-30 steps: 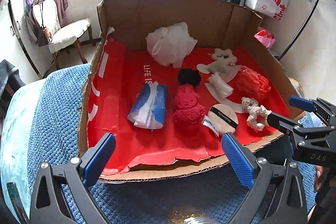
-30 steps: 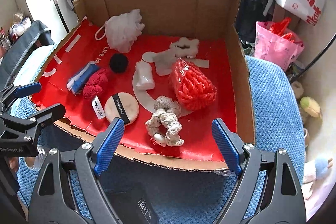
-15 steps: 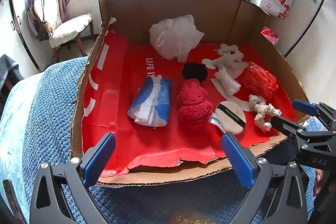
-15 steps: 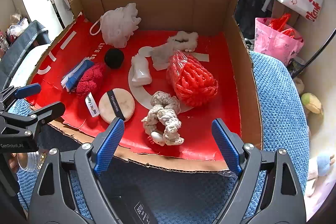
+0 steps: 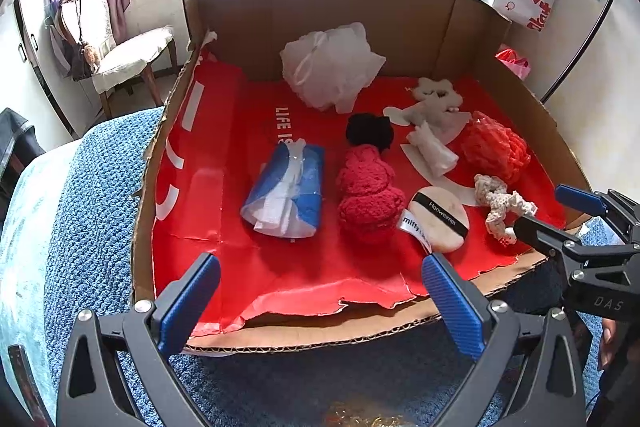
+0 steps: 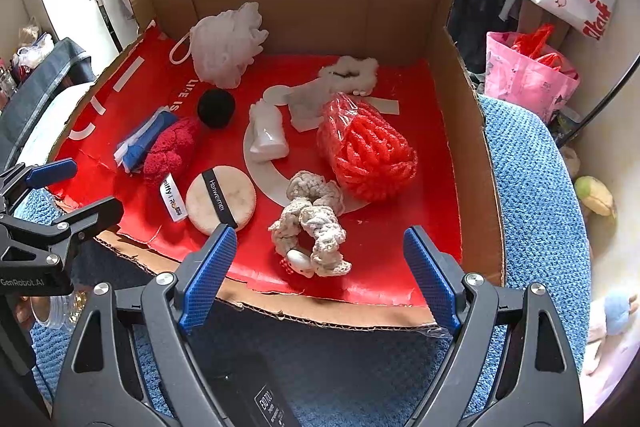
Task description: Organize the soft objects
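Note:
A cardboard box [image 5: 320, 11] with a red liner holds soft things: a white mesh pouf [image 5: 330, 67], a blue-and-white tissue pack [image 5: 286, 191], a red knit piece [image 5: 368, 191], a black pompom [image 5: 368, 131], a round powder puff [image 5: 440, 213], a cream crochet scrunchie [image 6: 314, 223], and a bagged orange-red yarn bundle [image 6: 368, 151]. My left gripper [image 5: 320, 303] is open and empty at the box's near edge. My right gripper [image 6: 318, 279] is open and empty, just before the scrunchie.
The box rests on a blue knit cover [image 6: 532, 187]. A white rolled cloth [image 6: 268, 135] and a white fluffy scrunchie [image 6: 352, 71] lie on paper cutouts. A chair [image 5: 132, 51] stands far left; a pink bag [image 6: 528, 75] and hanging clothes are at right.
Both grippers have moved forward toward the box, so its contents look larger and nearer. Both stay open and empty.

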Demonstrator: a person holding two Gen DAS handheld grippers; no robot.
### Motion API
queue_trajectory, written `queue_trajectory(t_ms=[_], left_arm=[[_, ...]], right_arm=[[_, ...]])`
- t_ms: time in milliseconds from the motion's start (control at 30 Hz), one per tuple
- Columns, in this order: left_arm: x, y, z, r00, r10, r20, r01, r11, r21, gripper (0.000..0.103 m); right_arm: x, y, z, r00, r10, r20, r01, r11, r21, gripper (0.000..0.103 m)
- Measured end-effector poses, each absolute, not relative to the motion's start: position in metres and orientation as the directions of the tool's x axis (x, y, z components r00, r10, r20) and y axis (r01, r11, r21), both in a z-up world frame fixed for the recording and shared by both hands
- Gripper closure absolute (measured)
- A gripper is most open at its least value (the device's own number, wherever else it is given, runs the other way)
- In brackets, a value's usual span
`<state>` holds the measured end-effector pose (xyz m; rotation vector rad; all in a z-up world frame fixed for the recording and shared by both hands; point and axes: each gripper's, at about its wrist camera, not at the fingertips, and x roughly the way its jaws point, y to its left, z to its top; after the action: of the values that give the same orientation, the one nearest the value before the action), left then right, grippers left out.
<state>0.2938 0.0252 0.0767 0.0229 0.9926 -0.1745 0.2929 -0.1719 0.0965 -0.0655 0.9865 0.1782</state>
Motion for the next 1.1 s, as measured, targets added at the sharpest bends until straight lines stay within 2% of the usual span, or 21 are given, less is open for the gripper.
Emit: queue_trajectory(t_ms=[1100], left_arm=[[0.2999,0.0259,0.0768,0.526,-0.131,-0.841,0.160,0.986,-0.054,0.000]], right_arm=[[0.2950,-0.1746,0.0959,0.533,0.121,-0.838,-0.174,0.984,0.032,0.018]])
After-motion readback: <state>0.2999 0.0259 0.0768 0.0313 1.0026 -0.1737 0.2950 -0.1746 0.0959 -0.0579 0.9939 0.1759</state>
